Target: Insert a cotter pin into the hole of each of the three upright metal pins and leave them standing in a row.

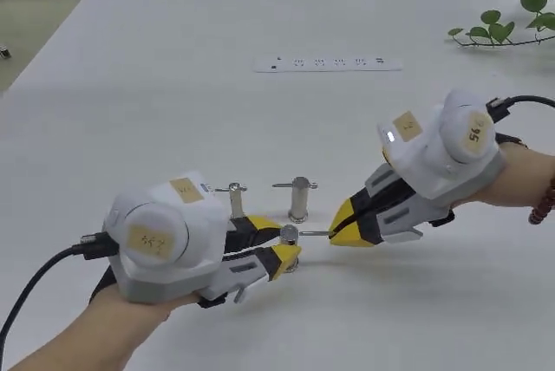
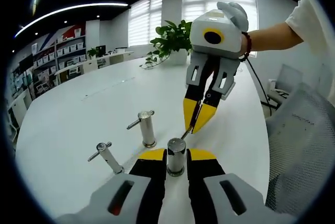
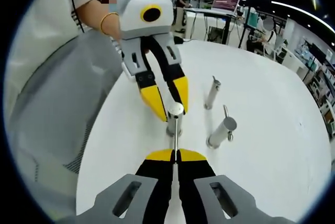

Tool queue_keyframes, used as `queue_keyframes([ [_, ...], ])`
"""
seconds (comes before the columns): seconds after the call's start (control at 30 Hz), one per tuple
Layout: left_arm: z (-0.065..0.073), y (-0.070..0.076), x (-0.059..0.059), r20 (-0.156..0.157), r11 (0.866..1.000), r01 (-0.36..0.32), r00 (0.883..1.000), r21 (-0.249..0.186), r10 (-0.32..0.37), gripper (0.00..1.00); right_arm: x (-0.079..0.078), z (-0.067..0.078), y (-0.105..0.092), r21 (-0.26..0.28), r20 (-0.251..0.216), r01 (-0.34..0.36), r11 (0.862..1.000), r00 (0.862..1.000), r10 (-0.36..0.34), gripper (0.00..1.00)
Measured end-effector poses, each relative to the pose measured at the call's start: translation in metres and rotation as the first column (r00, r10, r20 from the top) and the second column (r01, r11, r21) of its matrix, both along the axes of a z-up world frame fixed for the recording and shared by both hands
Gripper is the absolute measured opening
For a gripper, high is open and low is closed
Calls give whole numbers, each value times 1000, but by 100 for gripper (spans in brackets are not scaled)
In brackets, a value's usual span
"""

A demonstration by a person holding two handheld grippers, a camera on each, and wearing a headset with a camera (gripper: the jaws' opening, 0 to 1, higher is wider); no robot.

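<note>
Three upright metal pins stand on the white table (image 1: 173,85). The nearest metal pin (image 1: 289,237) (image 2: 176,156) (image 3: 175,119) has my left gripper (image 1: 282,245) (image 2: 176,156) (image 3: 167,98) shut on it. My right gripper (image 1: 340,224) (image 3: 176,155) (image 2: 199,114) is shut on a thin cotter pin (image 1: 315,233) (image 3: 176,135) (image 2: 187,130), level, with its tip at the top of that pin. I cannot tell whether the tip is inside the hole. The other two pins (image 1: 299,199) (image 1: 235,199) each carry a cotter pin across the top.
A white power strip (image 1: 328,63) lies further back on the table. A green plant (image 1: 520,16) reaches in at the far right corner. A cable (image 1: 35,289) trails from the left gripper, and another runs off the right one.
</note>
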State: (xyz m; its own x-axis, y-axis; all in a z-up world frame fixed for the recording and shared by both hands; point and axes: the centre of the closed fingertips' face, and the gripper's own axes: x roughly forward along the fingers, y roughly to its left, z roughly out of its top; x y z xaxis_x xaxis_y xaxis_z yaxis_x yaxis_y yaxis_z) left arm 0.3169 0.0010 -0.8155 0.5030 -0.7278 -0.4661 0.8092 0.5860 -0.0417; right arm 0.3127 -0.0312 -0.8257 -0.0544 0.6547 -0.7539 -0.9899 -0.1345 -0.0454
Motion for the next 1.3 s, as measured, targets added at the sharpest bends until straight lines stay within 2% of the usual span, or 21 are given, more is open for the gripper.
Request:
queue_keyframes([
  [0.23,-1,-1,2,8,1000,2,1000,1,-2,12,1,-1,1,-10,3,-15,1000,1000,15,3],
  [0.7,-2,-1,2,11,999,22,1000,-24,-22,12,2,1,4,-33,29,-66,997,997,67,3],
  [1.1,-2,-2,2,-2,998,16,1000,-57,-16,12,0,2,16,-72,29,-58,996,998,61,3],
  [1.3,-2,-4,1,-24,997,9,1000,-81,-11,12,-2,2,21,-80,40,-73,994,996,76,3],
])
